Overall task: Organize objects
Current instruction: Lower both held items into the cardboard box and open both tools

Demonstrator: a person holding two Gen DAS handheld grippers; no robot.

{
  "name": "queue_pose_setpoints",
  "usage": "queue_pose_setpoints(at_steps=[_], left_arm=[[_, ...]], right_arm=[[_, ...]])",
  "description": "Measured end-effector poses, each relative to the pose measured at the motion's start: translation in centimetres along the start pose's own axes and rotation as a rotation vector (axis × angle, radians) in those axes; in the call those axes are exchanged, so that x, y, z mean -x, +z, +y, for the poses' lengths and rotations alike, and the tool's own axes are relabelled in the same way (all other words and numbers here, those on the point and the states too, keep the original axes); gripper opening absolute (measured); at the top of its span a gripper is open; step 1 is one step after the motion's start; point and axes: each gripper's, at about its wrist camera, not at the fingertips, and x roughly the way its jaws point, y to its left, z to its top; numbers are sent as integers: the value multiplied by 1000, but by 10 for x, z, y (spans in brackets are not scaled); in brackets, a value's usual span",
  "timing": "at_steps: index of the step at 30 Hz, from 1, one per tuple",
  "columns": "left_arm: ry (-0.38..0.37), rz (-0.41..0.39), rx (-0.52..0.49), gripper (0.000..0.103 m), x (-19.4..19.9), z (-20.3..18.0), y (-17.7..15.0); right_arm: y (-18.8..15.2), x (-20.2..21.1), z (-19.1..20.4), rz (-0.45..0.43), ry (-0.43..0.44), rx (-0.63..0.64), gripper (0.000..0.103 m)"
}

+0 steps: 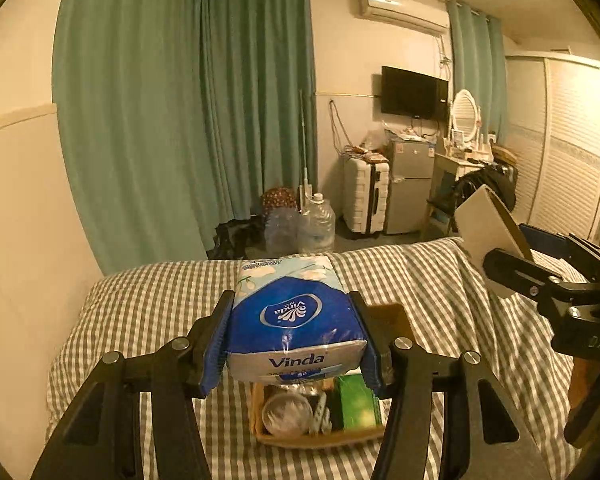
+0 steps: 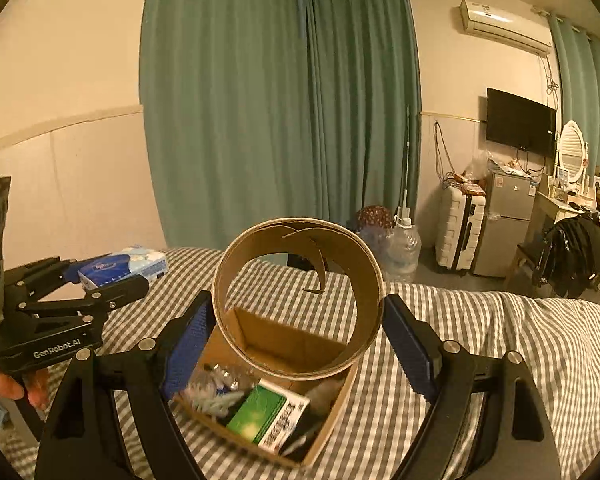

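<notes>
A checked bed point(image 1: 148, 300) is seen, with an open box point(image 2: 332, 412) resting on it. A tissue pack point(image 1: 296, 320) is clamped by the left gripper point(image 1: 296, 340) above the box. A cardboard ring point(image 2: 298, 300) is clamped by the right gripper point(image 2: 296, 344) over the box.

Glossy plastic tissue pack point(image 1: 296, 320) — matt cardboard ring point(image 2: 298, 300)

Black fingers point(image 1: 216, 332), blue ribbed pads point(image 2: 188, 344)

Box point(image 1: 320, 438) contents partly hidden, blurred
</notes>
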Motion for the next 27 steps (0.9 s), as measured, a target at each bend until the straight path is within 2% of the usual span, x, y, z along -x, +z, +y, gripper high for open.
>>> queue_pose_setpoints(at_steps=[5, 11, 16, 27], left_arm=[[5, 42, 5, 56, -43, 2, -8], [13, 144, 5, 56, -105, -6, -43], [7, 198, 4, 56, -143, -17, -64], [0, 270, -9, 56, -170, -27, -98]], right_arm=[[-6, -40, -7, 26, 5, -12, 84], [-44, -99, -16, 123, 14, -26, 84], [-65, -141, -20, 203, -6, -24, 84], [-88, -177, -16, 289, -19, -18, 84]])
